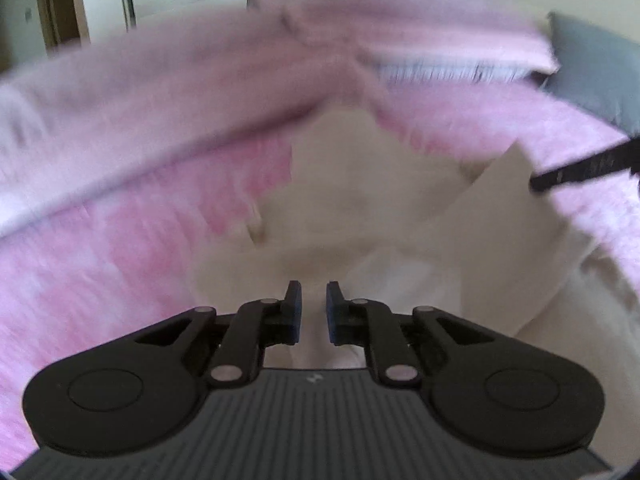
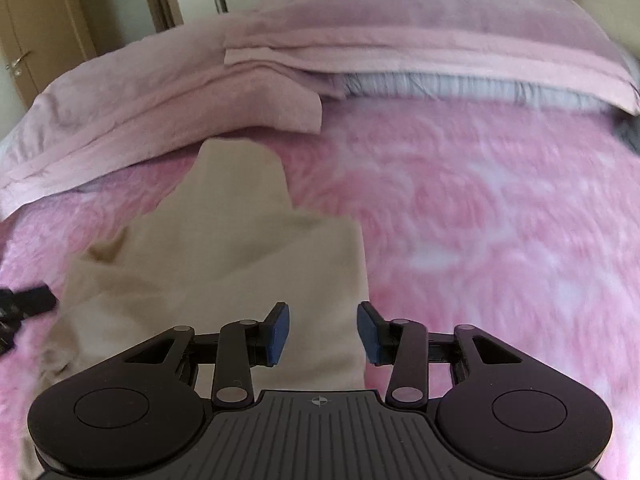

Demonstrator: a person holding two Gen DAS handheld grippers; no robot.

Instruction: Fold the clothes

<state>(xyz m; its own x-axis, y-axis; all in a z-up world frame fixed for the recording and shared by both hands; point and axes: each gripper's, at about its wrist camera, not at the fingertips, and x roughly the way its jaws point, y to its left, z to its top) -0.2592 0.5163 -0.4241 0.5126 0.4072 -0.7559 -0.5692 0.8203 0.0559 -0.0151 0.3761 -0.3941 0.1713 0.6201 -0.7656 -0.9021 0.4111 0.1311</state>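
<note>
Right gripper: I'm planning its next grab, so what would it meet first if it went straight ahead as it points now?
Most likely the cream garment, whose right edge lies under the open right gripper. Beyond it is the pink fuzzy blanket. Depth is unclear.

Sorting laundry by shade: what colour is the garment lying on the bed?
Cream, plain with no pattern; the garment shows best in the right wrist view.

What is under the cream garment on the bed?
The cream garment lies on the pink fluffy blanket, which shows all around it. Whatever lies beneath its folds is covered.
</note>
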